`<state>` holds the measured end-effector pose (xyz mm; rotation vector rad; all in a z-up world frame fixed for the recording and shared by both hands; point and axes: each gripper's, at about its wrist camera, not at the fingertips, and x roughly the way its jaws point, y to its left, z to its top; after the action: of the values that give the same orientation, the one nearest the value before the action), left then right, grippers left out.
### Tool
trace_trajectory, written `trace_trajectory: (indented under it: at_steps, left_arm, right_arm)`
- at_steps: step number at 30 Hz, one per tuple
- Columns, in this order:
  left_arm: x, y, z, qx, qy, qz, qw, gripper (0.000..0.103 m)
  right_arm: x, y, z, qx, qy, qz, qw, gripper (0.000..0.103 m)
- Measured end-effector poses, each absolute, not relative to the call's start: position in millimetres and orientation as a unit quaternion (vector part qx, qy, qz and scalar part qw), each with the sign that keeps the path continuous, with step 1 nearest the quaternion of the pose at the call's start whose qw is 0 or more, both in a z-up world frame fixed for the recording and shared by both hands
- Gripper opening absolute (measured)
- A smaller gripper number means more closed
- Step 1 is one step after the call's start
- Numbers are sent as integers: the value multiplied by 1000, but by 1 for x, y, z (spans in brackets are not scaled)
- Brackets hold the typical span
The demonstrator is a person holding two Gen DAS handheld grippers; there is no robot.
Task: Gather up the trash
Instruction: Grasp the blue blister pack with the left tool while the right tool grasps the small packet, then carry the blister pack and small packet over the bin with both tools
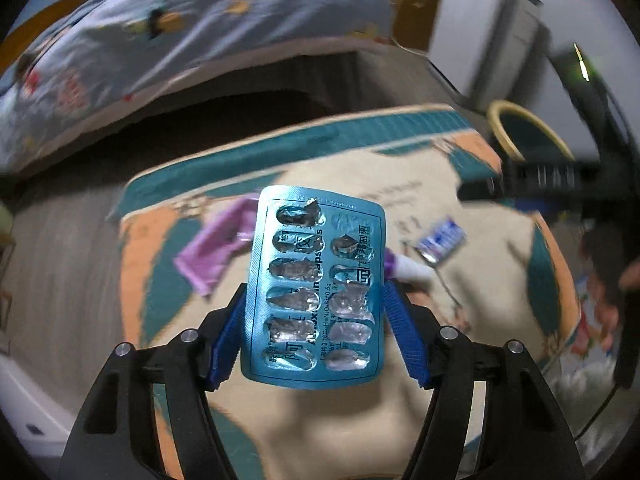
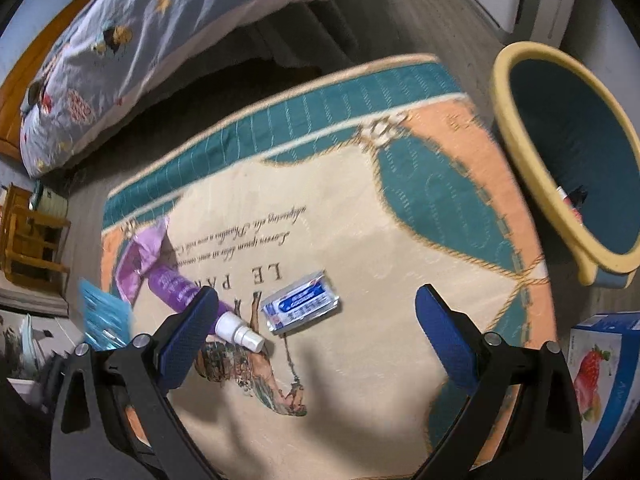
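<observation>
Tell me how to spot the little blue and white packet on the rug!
Find the big cream rug with teal and orange edges beside the bed. Near its middle, just below the upside-down "LE PA" lettering, lies a flat blue-and-white packet. The purple spray bottle with a white nozzle lies left of it; only the packet is rectangular and shiny.

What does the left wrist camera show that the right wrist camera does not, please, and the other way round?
Only the left wrist view shows the pill pack face-on, with emptied pockets, clamped in the left gripper. Only the right wrist view shows the open, empty right gripper, the strawberry box and the bin's inside. Both show the rug, spray bottle, foil packet, purple wrapper and bed.
</observation>
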<state>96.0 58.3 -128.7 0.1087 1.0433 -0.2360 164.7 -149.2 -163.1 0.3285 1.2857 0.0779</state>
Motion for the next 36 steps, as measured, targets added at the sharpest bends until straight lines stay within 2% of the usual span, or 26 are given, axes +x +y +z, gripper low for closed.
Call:
trace_trajectory:
  at_steps: [4,8,10,15,17,19,23,25,30,36]
  left_arm:
    - [103,73,-124,35,493,-101,864,68]
    - [108,74,-121,31,486,-105,867,68]
    - [108,76,-122,29,484,-106,868,68]
    - [114,81,-122,22,484,-104,868,68]
    - [115,83,-121,18,484,-103,869,68]
    - [117,86,-121,15,484,-101,869,68]
    - [118,86,-119,13,483,-101,870,68]
    - [118,84,-118,15,481,-101,871,68]
    - [118,76,-113,19,476,-105,873,68]
    - [117,67,-108,27,474,-107,874,68]
  right_arm:
    - [169,-136,-179,161,612,47,773,72]
    - [171,-129,-193,175,624,47,760,58]
    - [172,-125,-199,179,627,50,756,48]
    - [177,-110,-204,134,627,48,766,46]
    - [178,-104,-203,106,627,49,770,40]
    - [178,-100,-203,79,627,48,773,28]
    - [177,-104,-201,86,624,51,775,23]
    - [177,-108,-198,99,619,54,777,11]
    - [175,-120,-192,108,608,64,784,6]
    - [171,-136,-172,136,588,73,794,6]
